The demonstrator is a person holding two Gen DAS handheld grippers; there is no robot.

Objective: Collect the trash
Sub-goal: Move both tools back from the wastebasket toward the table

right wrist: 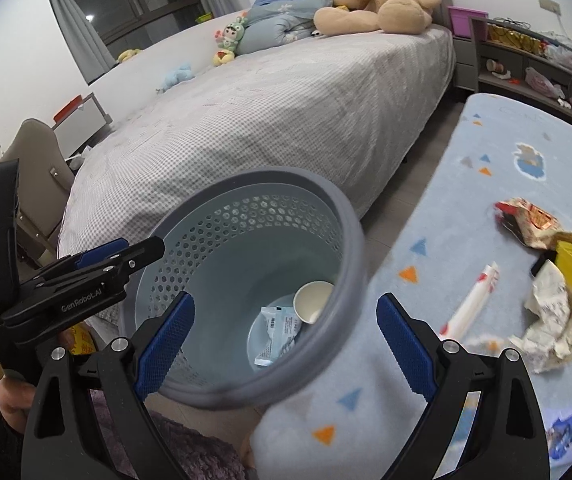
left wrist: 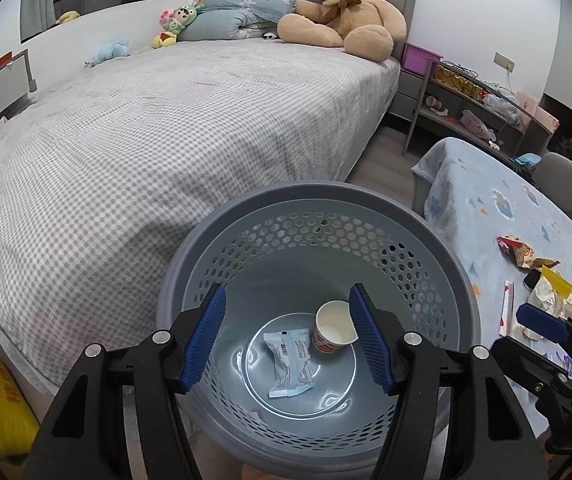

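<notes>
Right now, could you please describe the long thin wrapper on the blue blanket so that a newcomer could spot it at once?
Start at the grey basket beside the bed, then look right onto the light blue blanket with its cartoon prints. The wrapper lies there alone, left of the pile of crumpled trash. Unlike those crumpled pieces, it is a straight, narrow white sleeve with red marks.

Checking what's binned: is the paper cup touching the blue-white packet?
Touching: left wrist view shows paper cup lying against packet in the basket.
</notes>
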